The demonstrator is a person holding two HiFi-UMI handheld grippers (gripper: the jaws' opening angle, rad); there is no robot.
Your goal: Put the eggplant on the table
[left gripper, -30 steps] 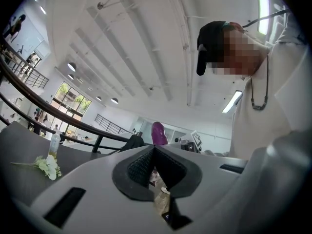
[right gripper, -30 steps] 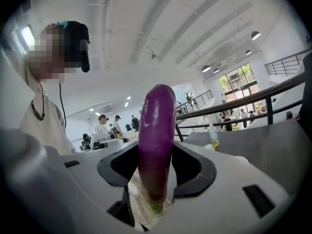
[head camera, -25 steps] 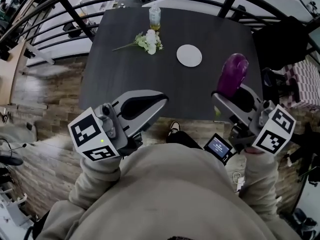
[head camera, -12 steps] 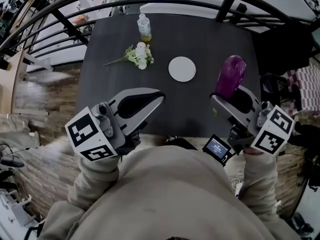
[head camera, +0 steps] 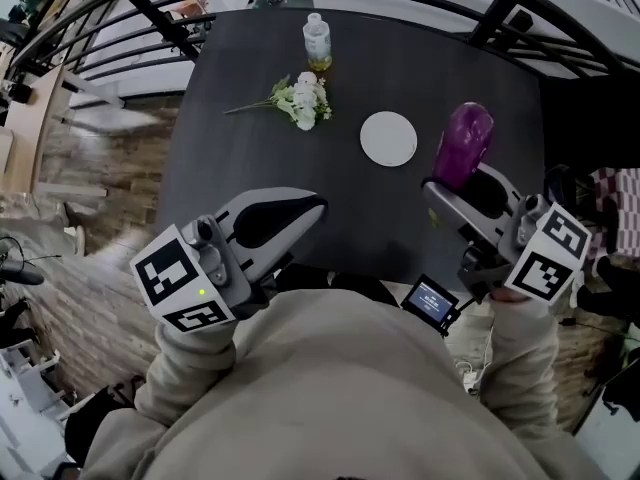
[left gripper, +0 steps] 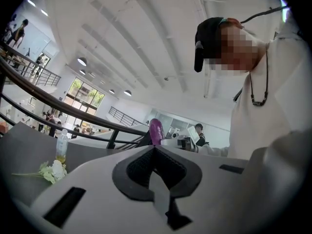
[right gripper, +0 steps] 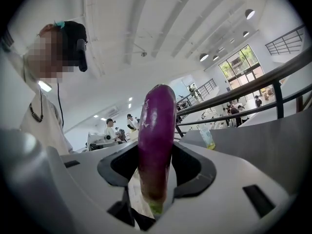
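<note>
The right claw [head camera: 455, 190] is gripping the eggplant [head camera: 463, 143] low down, near its green stem end, and the long purple body is standing up well above the jaws. In the head view the eggplant is hanging over the right part of the table [head camera: 250, 158], near the white plate [head camera: 388, 138], and it is not yet resting on the top. The left claw [head camera: 318, 204] is closed with nothing inside, and it is waiting over the near left part of the table.

The main danger, I am thinking, is coming from this low grip. Most of the weight is sitting above the jaws and the skin is looking smooth and shiny, so the eggplant may be turning or sliding in the grip if the hand is tilting quickly.

A second danger is in the release. If the jaws are opening while the eggplant is upright, or while it is high above the top, it is probably falling over and rolling, because its shape is round. The right edge and the near edge of the table are both not far away, so a roll may be carrying it to the floor, or against the plate.

The flowers [head camera: 300, 96] and the bottle [head camera: 317, 43] are lying well apart and are not in danger
</note>
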